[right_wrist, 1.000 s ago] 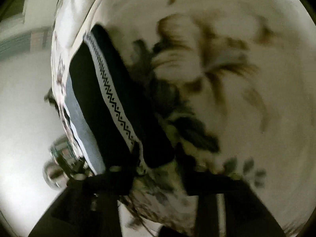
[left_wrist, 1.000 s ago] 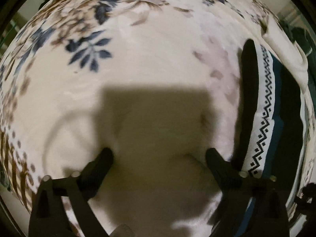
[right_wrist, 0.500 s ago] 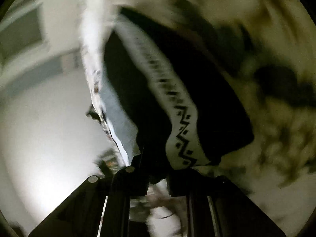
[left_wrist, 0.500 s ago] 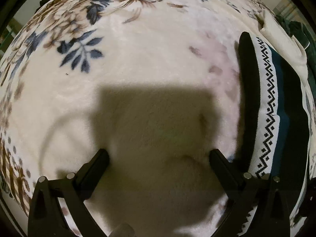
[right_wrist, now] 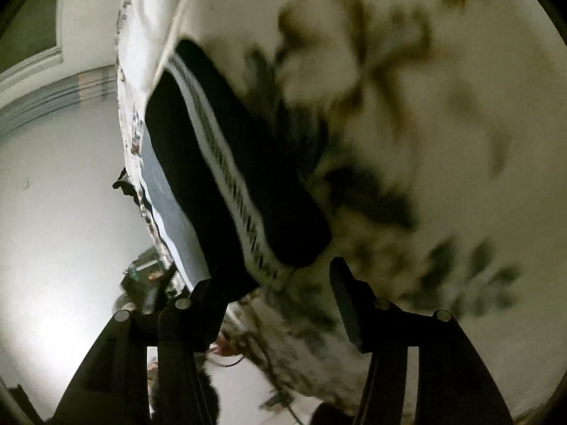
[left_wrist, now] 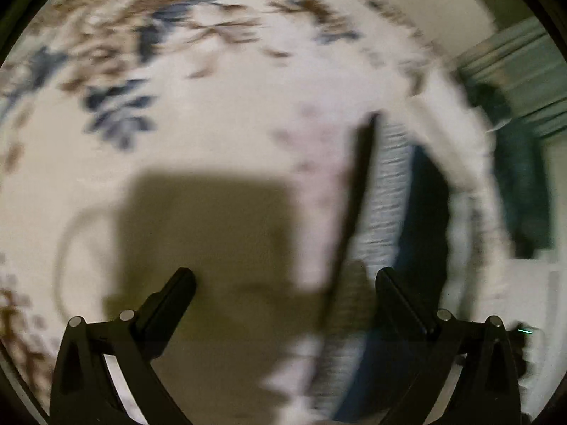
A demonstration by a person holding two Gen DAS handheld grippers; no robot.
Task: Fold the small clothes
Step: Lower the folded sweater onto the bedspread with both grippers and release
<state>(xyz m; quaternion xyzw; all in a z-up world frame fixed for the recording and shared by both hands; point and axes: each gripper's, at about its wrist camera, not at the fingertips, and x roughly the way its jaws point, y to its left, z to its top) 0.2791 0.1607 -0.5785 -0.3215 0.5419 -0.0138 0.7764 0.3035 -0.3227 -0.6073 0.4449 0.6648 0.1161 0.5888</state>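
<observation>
One folded knit garment (right_wrist: 226,163) lies on a cream blanket (right_wrist: 407,113) printed with blue and brown flowers. The garment is a long, narrow bundle with rounded ends. Its layers run lengthwise: a black band, then a white stripe carrying a black zigzag pattern, then more black, and a grey-blue panel edged in white on the side away from the blanket's floral middle. In the right wrist view its near end is rounded and thick, showing several stacked folds.

In the left wrist view the same garment (left_wrist: 389,191) appears blurred, stretching away along the blanket (left_wrist: 219,134), with the zigzag stripe reduced to pale streaks beside a dark teal and black strip.

The right tongs (right_wrist: 280,279) are spread, with the near end of the garment sitting just ahead of the gap and against the left finger; whether they touch it firmly cannot be told. The left tongs (left_wrist: 283,283) are spread wide above the blanket, with the garment's black edge running between the fingers, nearer the right one. A square shadow falls on the blanket beside the garment.

Beyond the garment, past the blanket's edge, a pale wall (right_wrist: 63,177) shows.
</observation>
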